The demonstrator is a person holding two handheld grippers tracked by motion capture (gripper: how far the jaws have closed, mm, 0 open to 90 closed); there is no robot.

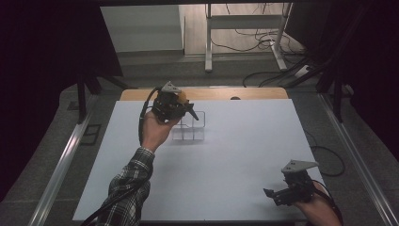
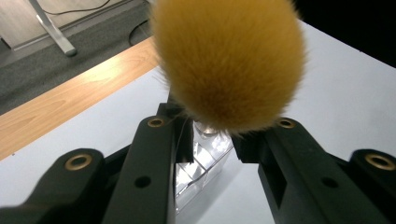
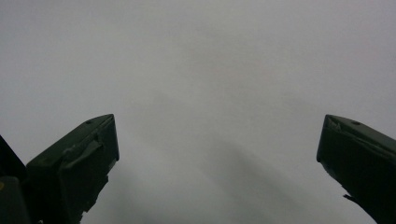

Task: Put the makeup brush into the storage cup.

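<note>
A brush with a fluffy orange head (image 2: 229,60) stands upright over a clear plastic organiser (image 2: 201,163) with several compartments. My left gripper (image 2: 212,135) is shut on the brush just under the head, one black jaw on each side of the stem. From above, the left gripper (image 1: 192,114) hovers over the organiser (image 1: 190,132) at the table's far middle, with the orange head (image 1: 181,97) showing above it. My right gripper (image 1: 273,195) rests open near the front right corner. In its own view the right gripper (image 3: 217,140) has nothing between its jaws.
A white sheet (image 1: 235,155) covers the table, with a wooden strip (image 1: 254,93) along its far edge. Beyond it are grey floor, cables (image 1: 263,40) and a metal desk frame (image 1: 209,42). Metal rails (image 1: 61,165) run along both sides.
</note>
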